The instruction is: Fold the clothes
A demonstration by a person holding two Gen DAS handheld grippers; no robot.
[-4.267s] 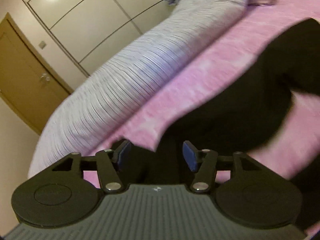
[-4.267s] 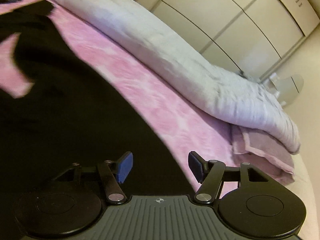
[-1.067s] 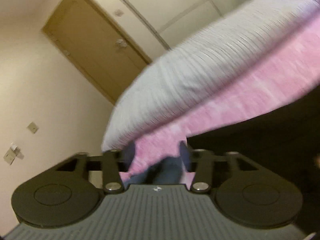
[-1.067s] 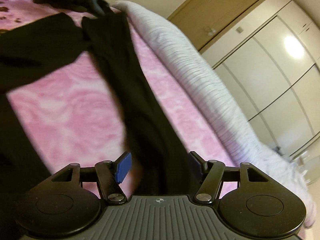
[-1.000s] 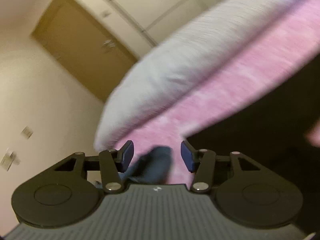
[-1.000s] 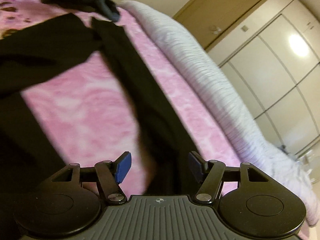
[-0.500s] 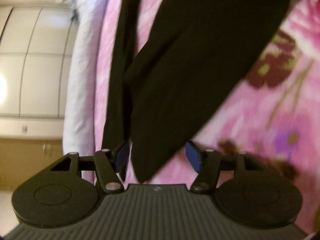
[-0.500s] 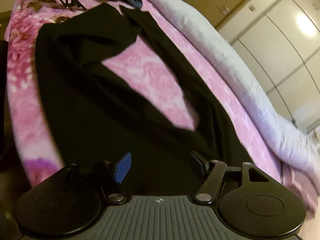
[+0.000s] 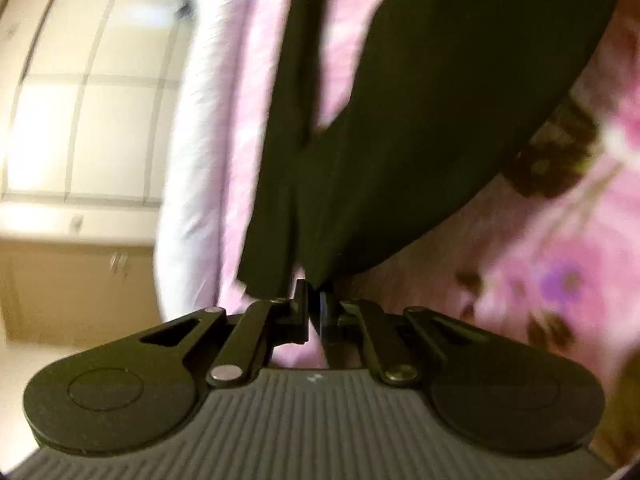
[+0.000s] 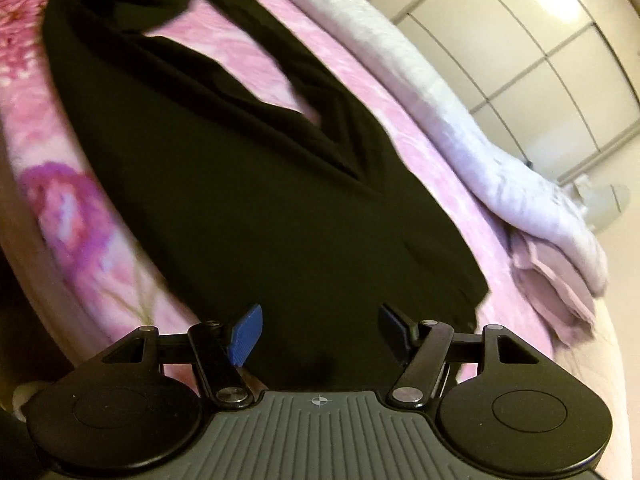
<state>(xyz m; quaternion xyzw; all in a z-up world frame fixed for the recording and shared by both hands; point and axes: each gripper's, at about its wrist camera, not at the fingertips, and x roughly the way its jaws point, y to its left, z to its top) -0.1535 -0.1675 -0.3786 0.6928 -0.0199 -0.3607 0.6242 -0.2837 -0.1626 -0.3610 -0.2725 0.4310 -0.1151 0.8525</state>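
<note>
Black trousers (image 9: 400,140) lie spread on a pink floral blanket (image 9: 560,272), their two legs running away from me with a strip of pink between them. My left gripper (image 9: 314,304) is shut on the trousers where the two leg ends meet, with black cloth pinched between the fingers. In the right wrist view the trousers (image 10: 260,208) widen toward me. My right gripper (image 10: 320,332) is open just above that wide end, blue pads (image 10: 246,332) apart, nothing between them.
A rolled pale duvet (image 10: 440,100) runs along the bed's far side, with a folded mauve cloth (image 10: 560,280) at its end. White wardrobe doors (image 9: 80,120) stand behind. The blanket's near edge (image 10: 60,272) drops off at the left.
My left gripper swung down from the duvet side to the leg ends and shut on them. My right gripper drew back along the trousers to the wide end, staying open.
</note>
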